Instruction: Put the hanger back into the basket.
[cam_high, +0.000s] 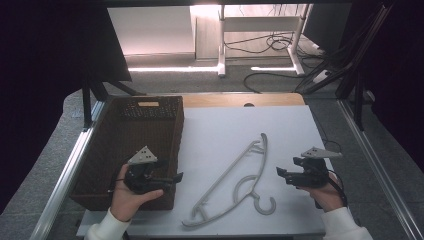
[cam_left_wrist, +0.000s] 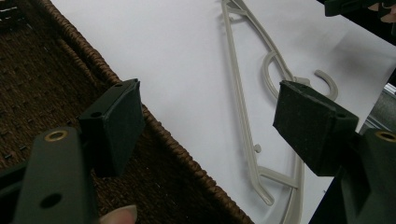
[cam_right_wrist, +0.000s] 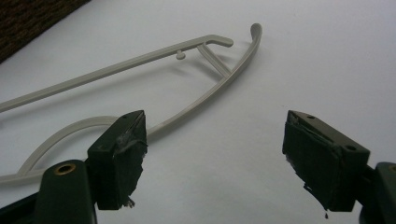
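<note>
Nearest, both tools are held low w/ jaws spread wide, nothing between them: left gripper (cam_high: 175, 178) is poised over the basket's near corner, right gripper (cam_high: 281, 172) hovers just right of the hanger (cam_high: 235, 181), presumably readied for a two-sided pickup. The hanger is laid flat on the white board (cam_high: 220, 130), hook nearest, betw. the grippers. Farther left, the wicker basket (cam_high: 107, 145) is kept beside it, prob. as the drop spot.

Grey hanger (cam_high: 235, 180), brown woven basket (cam_high: 100, 165), black tongs (cam_high: 178, 176)
</note>
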